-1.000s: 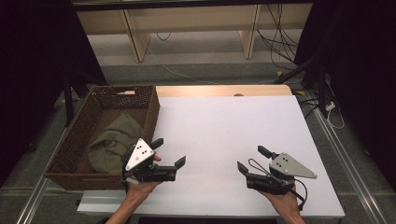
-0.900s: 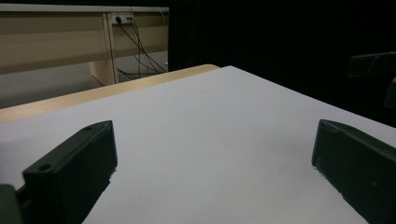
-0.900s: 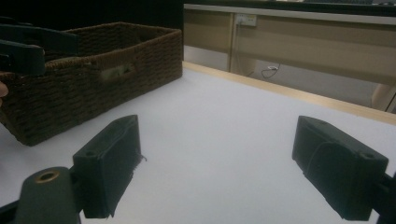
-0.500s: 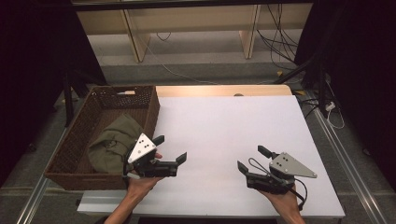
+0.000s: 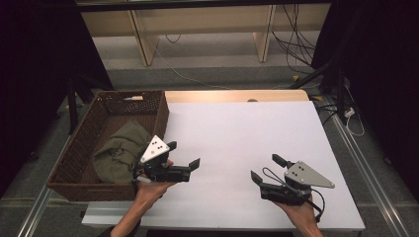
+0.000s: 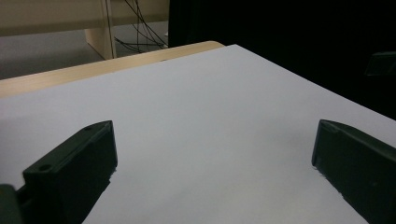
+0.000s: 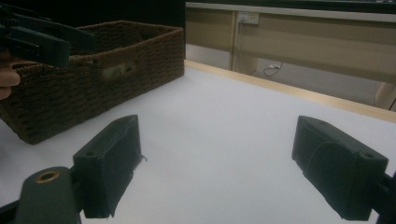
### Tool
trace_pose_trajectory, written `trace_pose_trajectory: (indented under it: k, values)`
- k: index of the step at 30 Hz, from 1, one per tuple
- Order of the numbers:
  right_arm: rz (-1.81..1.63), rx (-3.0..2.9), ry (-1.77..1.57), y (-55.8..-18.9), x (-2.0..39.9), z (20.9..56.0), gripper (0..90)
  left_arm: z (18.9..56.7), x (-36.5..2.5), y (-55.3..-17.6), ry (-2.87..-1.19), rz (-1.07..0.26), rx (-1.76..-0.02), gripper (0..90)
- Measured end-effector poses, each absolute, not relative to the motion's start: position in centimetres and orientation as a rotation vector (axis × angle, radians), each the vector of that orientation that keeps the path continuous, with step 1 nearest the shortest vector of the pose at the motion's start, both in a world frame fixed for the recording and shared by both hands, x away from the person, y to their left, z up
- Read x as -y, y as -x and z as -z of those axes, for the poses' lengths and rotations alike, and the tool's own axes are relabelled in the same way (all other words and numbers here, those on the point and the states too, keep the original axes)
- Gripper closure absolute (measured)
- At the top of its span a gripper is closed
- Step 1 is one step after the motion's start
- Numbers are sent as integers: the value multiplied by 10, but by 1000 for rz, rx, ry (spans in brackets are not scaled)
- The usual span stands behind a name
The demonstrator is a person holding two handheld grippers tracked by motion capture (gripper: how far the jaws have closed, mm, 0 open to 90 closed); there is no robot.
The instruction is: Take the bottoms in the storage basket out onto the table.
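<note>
Both jaws spread wide and empty, left hand-held gripper poised just beside the wicker basket holding the olive garment, probably readying to grab it, right hand-held gripper idle well apart over the white worktop.

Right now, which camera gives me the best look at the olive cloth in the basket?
The high view: it looks down into the wicker basket, showing the olive cloth bunched inside beside the left gripper. The right gripper view catches the basket's outer wall, with a scrap of cloth through its handle slot.
</note>
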State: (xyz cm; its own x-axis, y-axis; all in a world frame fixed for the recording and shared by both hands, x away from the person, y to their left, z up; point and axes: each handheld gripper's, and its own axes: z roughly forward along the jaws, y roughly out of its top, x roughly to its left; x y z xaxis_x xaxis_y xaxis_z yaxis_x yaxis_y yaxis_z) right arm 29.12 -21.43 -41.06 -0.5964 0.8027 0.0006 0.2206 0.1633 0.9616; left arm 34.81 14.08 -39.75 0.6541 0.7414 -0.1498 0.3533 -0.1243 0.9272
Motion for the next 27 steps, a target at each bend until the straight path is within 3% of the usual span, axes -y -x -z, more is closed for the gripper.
trace_pose_trajectory:
  k: [27]
  values:
    - [-1445, -1938, -960, -292, 213, 412, 166, 376, -159, -387, -1850, -360, -1011, 6]
